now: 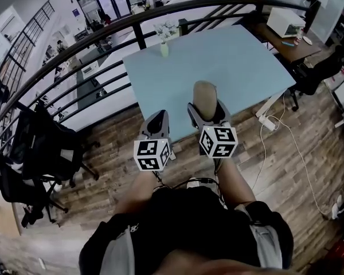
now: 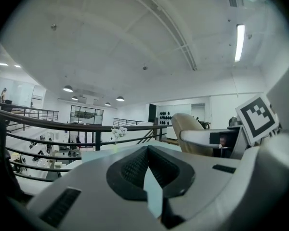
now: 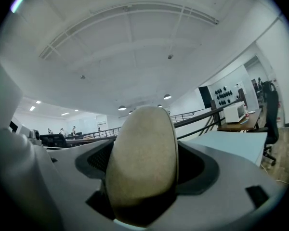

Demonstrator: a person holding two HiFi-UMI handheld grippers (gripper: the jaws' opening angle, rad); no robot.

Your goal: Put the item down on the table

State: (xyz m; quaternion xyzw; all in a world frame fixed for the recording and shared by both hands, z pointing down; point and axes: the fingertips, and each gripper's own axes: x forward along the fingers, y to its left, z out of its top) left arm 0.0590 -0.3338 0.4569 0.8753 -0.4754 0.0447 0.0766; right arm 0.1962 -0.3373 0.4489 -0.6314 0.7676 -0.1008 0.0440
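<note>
**Status:** item not yet on counter; set-down outstanding.

**Left claw** (image 1: pixel 156 119): jaws together at the tips, nothing btwn them per its own view. Only a sliver of pale blue surface shows past the pads. It is held low, just beside the right unit, and takes no part in the hold.

**Right claw** (image 1: pixel 206 109): closed on the tan oval item (image 1: pixel 204 95), one pad on each side of its lower half. The upper half stands proud of the jaws, roughly upright. Surface is matt and fine-grained; exact nature of the item cannot be told. Grip looks square, no visible slip.

**Item position:** in the head view it overlaps the near edge of the pale blue counter (image 1: pixel 241 62). In the right gripper view the counter lies ahead and to the right, lower than the item. Judgement: item is carried in air, no contact w/ counter.

**Counter:** one thing seen on it, a small vase of flowers (image 1: pixel 164 47) at the far left edge, well apart from the item.

**Beyond:** dark railing (image 1: pixel 103 36), then an open hall below.

**Remaining (est.):**
- Bring the item fwd over the counter.
- Lower it until the underside rests.
- Part the jaws and withdraw.

Pick-up looks complete and placing not begun, so approx. early-to-mid stage.

**Risk noted:** the oval shape may roll or tip if released upright.
</note>
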